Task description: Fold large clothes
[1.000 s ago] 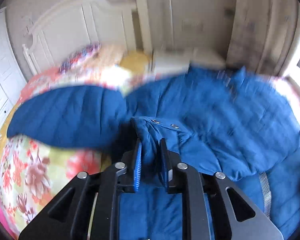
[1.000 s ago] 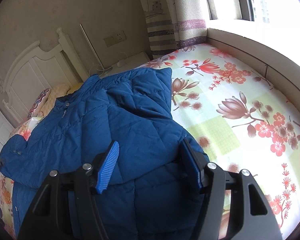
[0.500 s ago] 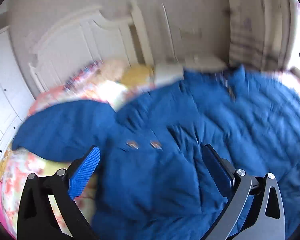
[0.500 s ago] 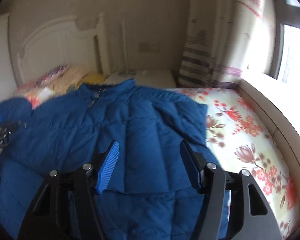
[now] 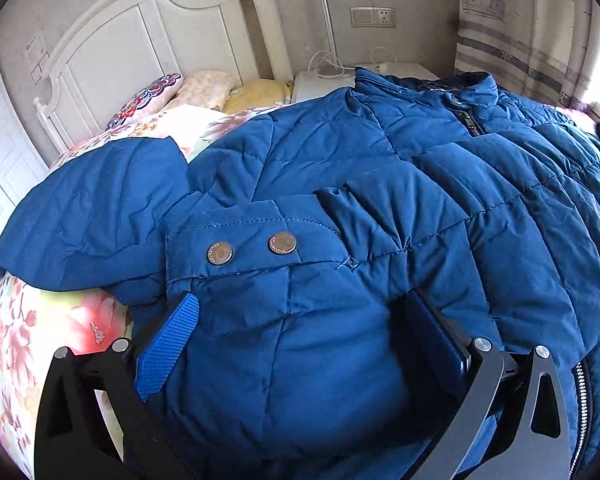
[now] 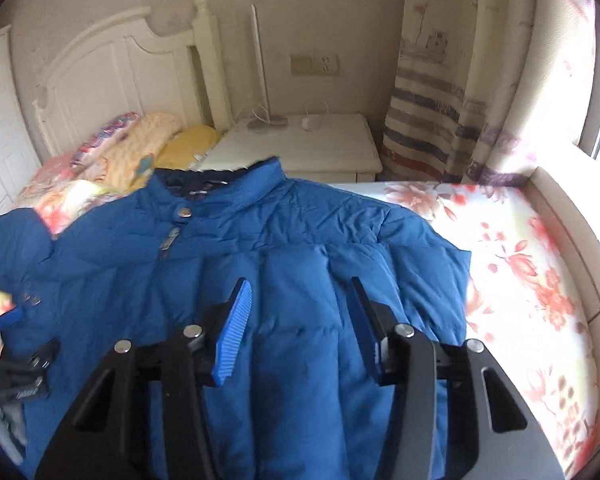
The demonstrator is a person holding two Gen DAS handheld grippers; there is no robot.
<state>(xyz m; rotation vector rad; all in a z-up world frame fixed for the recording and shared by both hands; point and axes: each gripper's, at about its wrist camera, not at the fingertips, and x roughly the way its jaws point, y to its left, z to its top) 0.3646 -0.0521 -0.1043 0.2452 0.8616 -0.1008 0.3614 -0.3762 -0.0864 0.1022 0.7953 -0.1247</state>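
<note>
A blue padded jacket (image 6: 284,264) is spread front-up across the bed (image 6: 532,280), its collar toward the headboard (image 5: 148,44). One sleeve, ending in a cuff (image 5: 252,246) with two snaps, is seen folded in over the body on the left side; the other sleeve looks tucked in along the window side, though this is less certain. The folding is judged about half done: the body has yet to be doubled over.

The left gripper (image 5: 300,344) is spread wide over the folded sleeve and nothing is held. The right gripper (image 6: 300,324) is likewise wide open above the jacket's middle, empty.

The bed is covered by a floral sheet; pillows (image 6: 148,140) lie at its head. A white nightstand (image 6: 300,144), a wall socket (image 5: 372,17) and a striped curtain (image 6: 428,112) are seen beyond.
</note>
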